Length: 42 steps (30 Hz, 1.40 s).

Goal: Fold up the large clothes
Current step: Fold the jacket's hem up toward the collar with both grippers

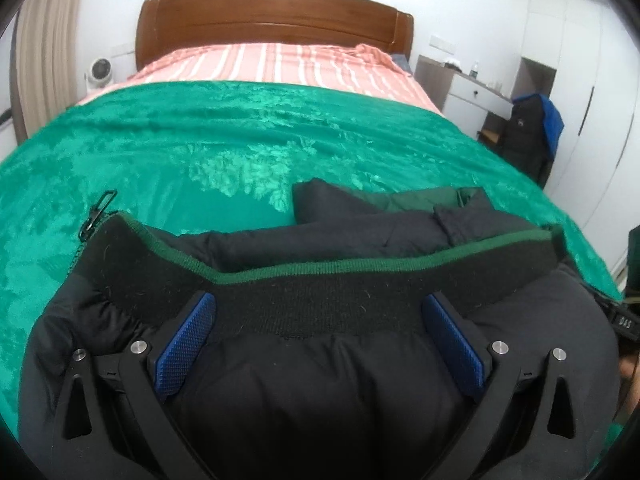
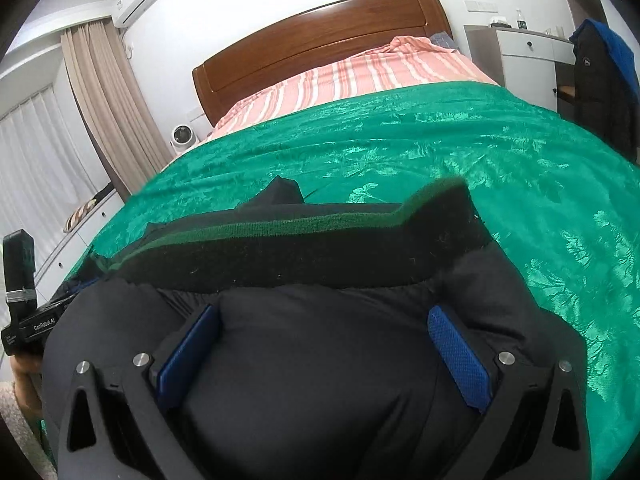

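Note:
A black puffer jacket (image 1: 320,392) with a black knit hem edged in green (image 1: 320,276) lies bunched on the green bedspread (image 1: 200,140). Its zipper pull (image 1: 98,208) sticks out at the left. My left gripper (image 1: 320,312) is open, its blue pads (image 1: 186,344) spread wide over the jacket just behind the hem. In the right wrist view the same jacket (image 2: 320,380) and hem (image 2: 304,248) fill the foreground. My right gripper (image 2: 324,328) is open too, its blue pads (image 2: 460,356) apart on the padded fabric. The left gripper's body (image 2: 28,320) shows at the left edge.
The bed has a pink striped sheet (image 1: 272,62) and a wooden headboard (image 1: 272,16). A white fan (image 1: 100,70) stands at the left, curtains (image 2: 108,92) beside it. A white desk (image 1: 472,88) and a chair with dark and blue clothes (image 1: 532,136) stand at the right.

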### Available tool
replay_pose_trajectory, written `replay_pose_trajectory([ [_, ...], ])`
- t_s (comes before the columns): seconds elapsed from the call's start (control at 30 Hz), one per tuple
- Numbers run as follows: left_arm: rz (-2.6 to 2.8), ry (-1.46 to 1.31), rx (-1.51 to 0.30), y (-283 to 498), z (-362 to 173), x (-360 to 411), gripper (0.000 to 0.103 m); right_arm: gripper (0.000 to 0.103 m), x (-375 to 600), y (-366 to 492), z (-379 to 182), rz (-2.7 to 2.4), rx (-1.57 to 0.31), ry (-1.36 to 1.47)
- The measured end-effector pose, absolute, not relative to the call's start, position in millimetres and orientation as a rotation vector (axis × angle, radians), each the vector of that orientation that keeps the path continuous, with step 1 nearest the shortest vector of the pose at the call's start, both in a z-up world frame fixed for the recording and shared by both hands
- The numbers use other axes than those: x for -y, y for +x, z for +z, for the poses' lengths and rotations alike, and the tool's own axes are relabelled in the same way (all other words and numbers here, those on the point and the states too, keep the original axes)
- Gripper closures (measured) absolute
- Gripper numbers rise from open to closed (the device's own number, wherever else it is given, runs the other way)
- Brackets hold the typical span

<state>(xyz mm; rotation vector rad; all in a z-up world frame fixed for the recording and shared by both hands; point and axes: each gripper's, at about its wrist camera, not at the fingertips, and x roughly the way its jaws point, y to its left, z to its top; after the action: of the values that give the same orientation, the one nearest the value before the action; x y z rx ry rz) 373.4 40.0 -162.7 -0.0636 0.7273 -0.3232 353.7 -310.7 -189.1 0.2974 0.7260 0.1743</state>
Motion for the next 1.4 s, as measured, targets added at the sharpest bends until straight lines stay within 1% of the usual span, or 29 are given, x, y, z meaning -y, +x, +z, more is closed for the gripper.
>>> replay_pose_trajectory([
  [0.8,-0.330,-0.084,-0.743,375,-170,-38,0.000,0.001,310,361,-195,0.174,-0.752,0.309],
  [0.93,-0.336,-0.074,-0.829,366,-146,-42,0.001,0.001,311,362,-195,0.174,-0.752,0.312],
  [1.03,-0.450,-0.164,-0.778,343,-110,-40,0.001,0.001,313,361,-195,0.178,-0.747,0.320],
  [1.1,-0.504,-0.137,-0.783,337,-100,-19,0.001,0.001,313,361,-195,0.178,-0.747,0.321],
  [1.17,-0.518,-0.073,-0.817,340,-107,9,0.001,0.001,313,361,-194,0.177,-0.747,0.321],
  [1.23,-0.435,0.041,-0.919,355,-144,38,0.000,0.001,314,361,-194,0.178,-0.747,0.322],
  [1.33,-0.409,0.115,-0.869,355,-170,51,0.000,0.001,316,361,-193,0.179,-0.745,0.336],
  [1.4,-0.408,0.123,-0.885,359,-177,53,0.001,0.001,315,362,-193,0.175,-0.750,0.332],
])
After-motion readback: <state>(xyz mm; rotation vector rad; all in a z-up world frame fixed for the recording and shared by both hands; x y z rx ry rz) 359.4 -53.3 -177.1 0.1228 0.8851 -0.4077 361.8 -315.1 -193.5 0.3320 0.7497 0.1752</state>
